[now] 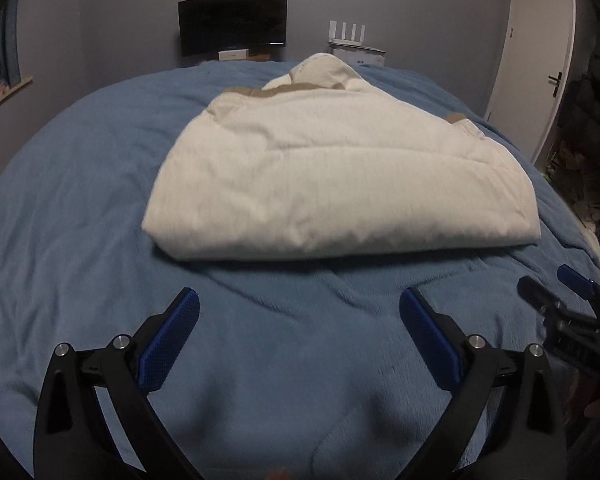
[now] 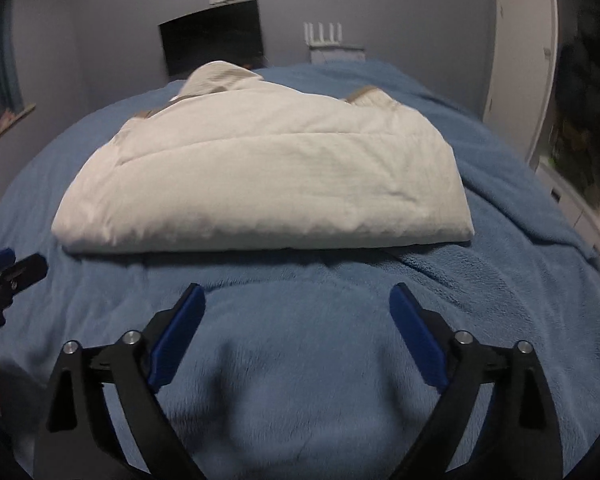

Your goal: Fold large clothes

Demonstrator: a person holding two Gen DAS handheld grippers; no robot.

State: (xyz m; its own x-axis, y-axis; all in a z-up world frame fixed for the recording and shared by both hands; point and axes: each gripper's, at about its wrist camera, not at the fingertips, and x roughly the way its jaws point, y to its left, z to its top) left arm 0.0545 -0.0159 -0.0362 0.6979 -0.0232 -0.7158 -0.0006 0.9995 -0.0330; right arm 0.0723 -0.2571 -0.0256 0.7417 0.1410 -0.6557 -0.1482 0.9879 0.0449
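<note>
Both sets of jaws spread wide, empty: left gripper, right gripper. Folded white garment ahead of both, apart. Risk: puffy fold springing open, unpinned.

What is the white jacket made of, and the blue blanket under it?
The jacket looks like thin matte woven cloth over soft padding: it is puffy, with stitched lines and fine wrinkles. The blanket looks like plush fleece: its surface is fuzzy and dull. Neither is certain.

Dim room, grey walls. Bed under blue blanket. Dark monitor against far wall, white router beside it. White door right. Blue curtain left.
</note>
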